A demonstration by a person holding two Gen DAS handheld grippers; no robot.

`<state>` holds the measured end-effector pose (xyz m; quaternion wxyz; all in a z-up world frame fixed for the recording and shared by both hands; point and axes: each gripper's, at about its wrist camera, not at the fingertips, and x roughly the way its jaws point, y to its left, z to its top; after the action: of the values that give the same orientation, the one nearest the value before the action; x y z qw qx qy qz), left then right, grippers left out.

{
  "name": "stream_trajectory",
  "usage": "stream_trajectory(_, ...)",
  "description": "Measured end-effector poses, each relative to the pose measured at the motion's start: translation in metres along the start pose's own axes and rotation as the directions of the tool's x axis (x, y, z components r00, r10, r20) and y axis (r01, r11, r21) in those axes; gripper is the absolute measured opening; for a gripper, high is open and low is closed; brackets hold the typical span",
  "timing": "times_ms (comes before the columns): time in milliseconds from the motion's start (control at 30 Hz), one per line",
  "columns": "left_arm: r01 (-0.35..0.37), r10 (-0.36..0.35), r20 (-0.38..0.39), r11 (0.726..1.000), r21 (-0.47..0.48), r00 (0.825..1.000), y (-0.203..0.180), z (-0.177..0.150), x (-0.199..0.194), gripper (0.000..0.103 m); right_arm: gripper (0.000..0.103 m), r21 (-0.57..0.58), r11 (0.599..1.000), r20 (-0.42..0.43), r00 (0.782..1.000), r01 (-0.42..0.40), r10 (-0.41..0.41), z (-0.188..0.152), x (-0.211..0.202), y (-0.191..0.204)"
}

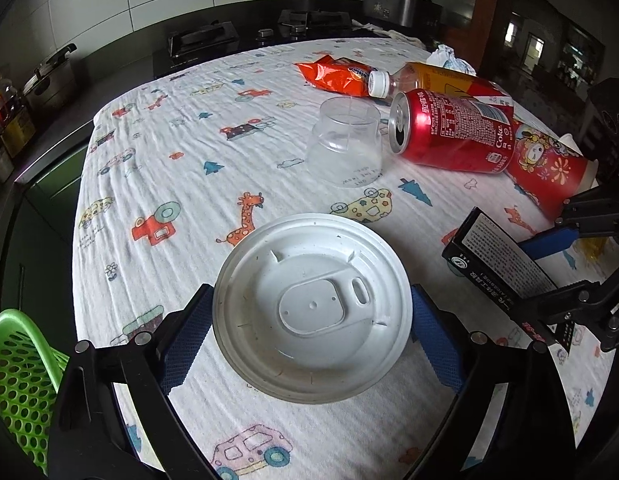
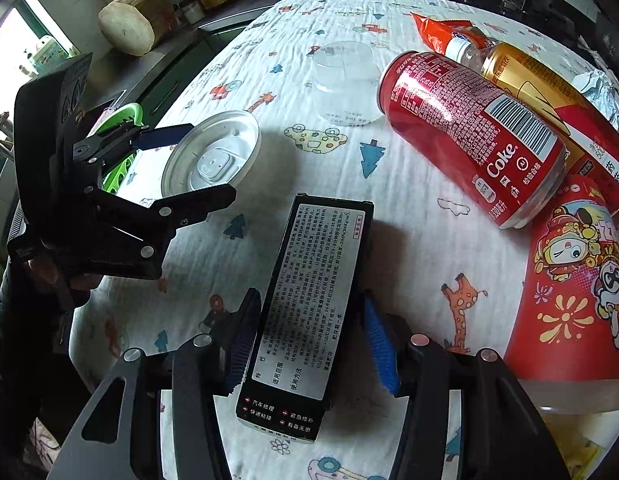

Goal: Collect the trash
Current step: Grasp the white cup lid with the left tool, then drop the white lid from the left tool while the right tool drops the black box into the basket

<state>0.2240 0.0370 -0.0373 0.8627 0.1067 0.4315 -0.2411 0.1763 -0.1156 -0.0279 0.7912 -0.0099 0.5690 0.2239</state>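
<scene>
A white plastic lid sits between the blue pads of my left gripper, which touch its rim on both sides. In the right wrist view the same left gripper clasps the lid near the table's left edge. My right gripper is shut on a black box with a printed label, pads pressed to its long sides. That box shows in the left wrist view at the right, held by the right gripper.
On the cartoon-print tablecloth lie a red Coke can, an upturned clear cup, an orange snack bag, a bottle, a red paper cup and crumpled tissue. A green basket stands off the table's left edge.
</scene>
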Motion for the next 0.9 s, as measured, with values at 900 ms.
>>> stream_trajectory(900, -0.324, 0.365, 0.011, 0.842, -0.431, 0.931, 0.18, -0.119, -0.126, 0.092, 0.076, -0.198, 0.975, 0.015, 0.995, 0.097, -0.096, 0.026, 0.008, 0.102)
